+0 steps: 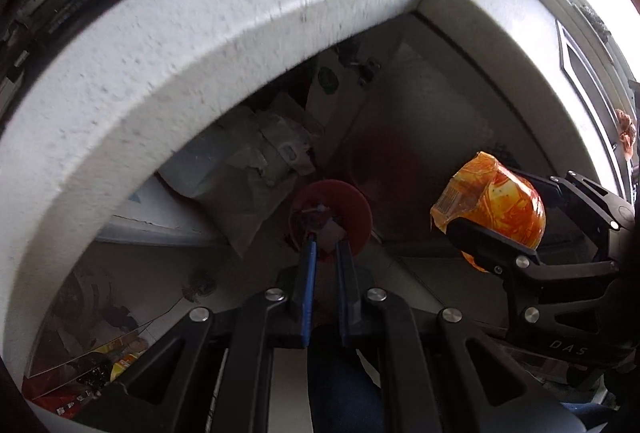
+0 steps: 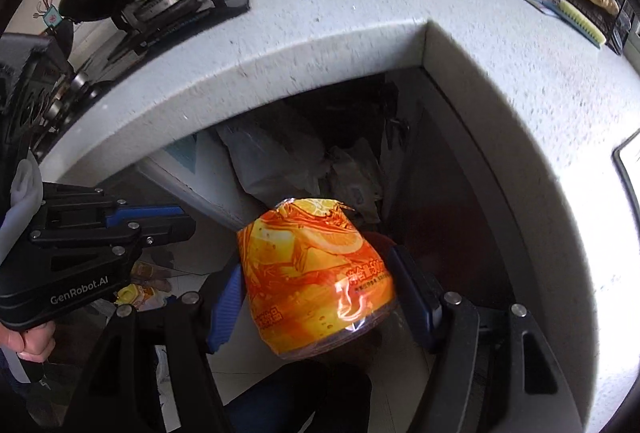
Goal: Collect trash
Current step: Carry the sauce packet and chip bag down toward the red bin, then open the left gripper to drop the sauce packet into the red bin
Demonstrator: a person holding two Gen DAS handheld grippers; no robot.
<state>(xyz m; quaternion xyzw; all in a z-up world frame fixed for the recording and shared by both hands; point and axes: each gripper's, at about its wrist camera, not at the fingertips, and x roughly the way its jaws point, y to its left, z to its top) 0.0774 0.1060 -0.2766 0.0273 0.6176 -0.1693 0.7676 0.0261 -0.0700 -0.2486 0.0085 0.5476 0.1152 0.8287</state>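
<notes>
While both hands point steeply down into the dark gap under the inner corner of the white countertop [image 2: 340, 45], we hold a piece of trash in each claw. Our right gripper [image 2: 320, 293] stands fairly wide, its blue pads [image 2: 226, 307] pressed on either side of the orange bottle [image 2: 320, 273], a wrapped drink bottle whose long axis runs forward along the fingers, away from the camera. Our left gripper [image 1: 326, 233] is pinched narrow on a small red cap [image 1: 332, 213], with a scrap of something pale caught between the tips; we cannot tell what the scrap is.

What the coming move turns on, as we judge it, is what lies straight below the two claws: a reddish, dim shape [image 1: 380, 161] sits under the countertop corner beyond the cap, possibly a bin, though it is too dark to be sure. It lies ahead of the left gripper and toward the right one, so either hand is near it. Grey plastic bags [image 1: 256, 169] are heaped beside it.

For writing, the right gripper's body reads "DAS" in the left wrist view, and the left gripper's body reads "GenRobot.AI" in the right wrist view. The bottle label shows orange slices, a barcode and print too blurred to read.
</notes>
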